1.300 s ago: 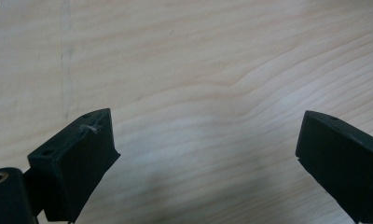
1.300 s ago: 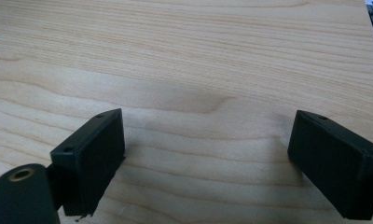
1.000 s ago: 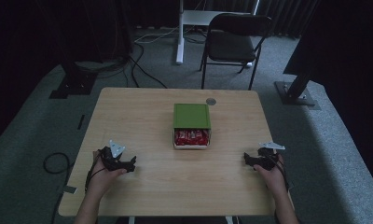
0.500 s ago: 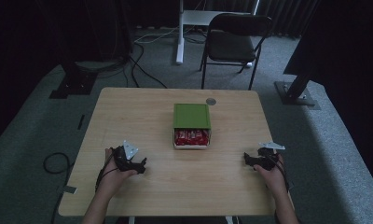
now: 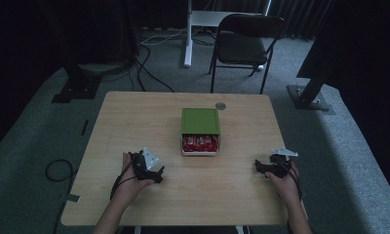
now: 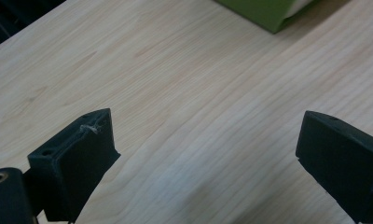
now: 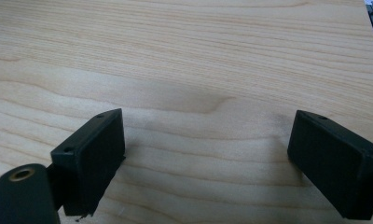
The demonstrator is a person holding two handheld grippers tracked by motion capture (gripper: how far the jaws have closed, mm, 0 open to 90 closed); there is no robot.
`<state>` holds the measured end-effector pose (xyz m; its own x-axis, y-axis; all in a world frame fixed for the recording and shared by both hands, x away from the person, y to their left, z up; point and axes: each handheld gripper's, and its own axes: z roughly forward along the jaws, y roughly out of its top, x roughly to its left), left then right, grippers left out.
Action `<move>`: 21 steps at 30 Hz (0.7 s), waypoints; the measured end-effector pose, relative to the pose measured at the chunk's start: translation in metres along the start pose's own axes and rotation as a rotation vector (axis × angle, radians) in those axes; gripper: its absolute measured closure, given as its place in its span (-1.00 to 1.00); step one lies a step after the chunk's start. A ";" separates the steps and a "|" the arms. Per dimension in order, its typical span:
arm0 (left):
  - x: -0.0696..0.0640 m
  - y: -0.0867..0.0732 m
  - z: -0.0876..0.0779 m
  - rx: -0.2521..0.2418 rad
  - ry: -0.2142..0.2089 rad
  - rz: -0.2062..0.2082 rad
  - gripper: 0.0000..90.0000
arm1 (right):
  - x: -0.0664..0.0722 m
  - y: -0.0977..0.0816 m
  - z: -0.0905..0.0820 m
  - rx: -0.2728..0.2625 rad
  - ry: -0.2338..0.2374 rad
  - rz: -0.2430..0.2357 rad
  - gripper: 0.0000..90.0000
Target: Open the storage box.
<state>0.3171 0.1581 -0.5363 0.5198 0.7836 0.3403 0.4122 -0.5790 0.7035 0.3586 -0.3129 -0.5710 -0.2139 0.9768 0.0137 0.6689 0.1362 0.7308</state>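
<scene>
- Closest to the person: left gripper [image 5: 151, 173] sits low over the table [image 5: 134, 122] on the near left. Its jaws are spread wide with nothing between them, and they point roughly toward the middle of the table.
- Right gripper [image 5: 261, 166] is on the near right, also just above bare wood, jaws spread and empty. It's well apart from the other one.
- Mid-table, between the two and a bit farther out: the green box [image 5: 200, 122] with its white tray [image 5: 199, 152] slid partway out on the near side, showing red packets [image 5: 199, 143] packed inside. In the left gripper view a corner of the green box [image 6: 268, 14] peeks in at the top.
- My guess on handling: looks like light cardboard, so it'll crush if pinched hard and skate on the smooth wood if pushed one-handed. I'd brace the green sleeve on its side walls with one gripper and take the tray's front lip with the other. The packets look like glossy wrappers, probably slippery and soft, so take one at an end rather than across the middle.
- Far edge: a small round grey disc [image 5: 221, 105] near the box, then a chair [image 5: 244, 36] beyond the table.
</scene>
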 end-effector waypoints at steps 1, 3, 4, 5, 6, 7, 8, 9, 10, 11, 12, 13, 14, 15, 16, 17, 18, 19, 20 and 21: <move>-0.004 0.002 0.000 -0.003 -0.005 0.015 -0.88 | 0.000 0.000 0.000 0.000 0.000 0.000 -0.77; -0.009 0.005 0.001 -0.005 -0.013 0.038 -0.88 | 0.000 0.000 0.000 0.000 0.000 0.000 -0.77; -0.012 0.007 0.001 -0.006 -0.016 0.049 -0.88 | 0.000 0.000 0.000 0.000 0.000 0.000 -0.77; -0.014 0.009 0.002 -0.008 -0.017 0.061 -0.88 | 0.000 0.000 0.000 0.000 0.000 -0.001 -0.77; -0.017 0.010 0.002 -0.008 -0.017 0.074 -0.88 | 0.000 0.000 0.000 0.000 0.000 0.000 -0.77; -0.020 0.012 0.003 -0.010 -0.019 0.089 -0.88 | 0.000 0.000 0.000 0.000 0.000 0.000 -0.77; -0.022 0.014 0.003 -0.011 -0.021 0.094 -0.88 | 0.000 0.000 0.000 0.000 0.000 -0.001 -0.77; -0.025 0.015 0.003 -0.015 -0.022 0.103 -0.88 | 0.000 0.000 0.000 0.000 0.000 0.000 -0.77; -0.027 0.016 0.003 -0.016 -0.024 0.117 -0.88 | 0.000 0.000 0.000 0.000 0.000 0.000 -0.77; -0.030 0.018 0.003 -0.020 -0.025 0.124 -0.88 | 0.000 0.000 0.000 0.000 0.000 0.000 -0.77; -0.033 0.019 0.003 -0.023 -0.029 0.131 -0.88 | 0.000 0.000 0.000 0.000 0.000 -0.001 -0.77; -0.033 0.019 0.003 -0.023 -0.029 0.131 -0.88 | 0.000 0.000 0.000 0.000 0.000 -0.001 -0.77; -0.038 0.021 0.003 -0.027 -0.037 0.149 -0.88 | 0.000 0.000 0.000 0.000 0.000 0.000 -0.77; -0.040 0.022 0.003 -0.031 -0.040 0.157 -0.88 | 0.000 0.000 0.000 0.000 0.000 0.000 -0.77; -0.042 0.022 0.003 -0.032 -0.044 0.167 -0.88 | 0.000 0.000 0.000 0.000 0.000 -0.001 -0.77; -0.045 0.023 0.003 -0.033 -0.044 0.176 -0.88 | 0.000 0.000 0.000 0.000 0.000 -0.001 -0.77; -0.047 0.025 0.002 -0.033 -0.041 0.191 -0.88 | 0.000 0.000 0.000 0.000 0.000 -0.001 -0.77; -0.049 0.026 0.002 -0.038 -0.039 0.199 -0.88 | 0.000 0.000 0.000 0.000 0.000 0.000 -0.77; -0.051 0.027 0.001 -0.039 -0.041 0.206 -0.88 | 0.000 0.000 0.000 0.000 0.000 -0.001 -0.77; -0.053 0.028 0.001 -0.042 -0.042 0.217 -0.88 | 0.000 0.000 0.000 0.000 0.000 0.000 -0.77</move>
<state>0.3020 0.0999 -0.5348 0.6241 0.6308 0.4611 0.2557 -0.7224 0.6424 0.3586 -0.3129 -0.5710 -0.2140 0.9767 0.0136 0.6690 0.1364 0.7306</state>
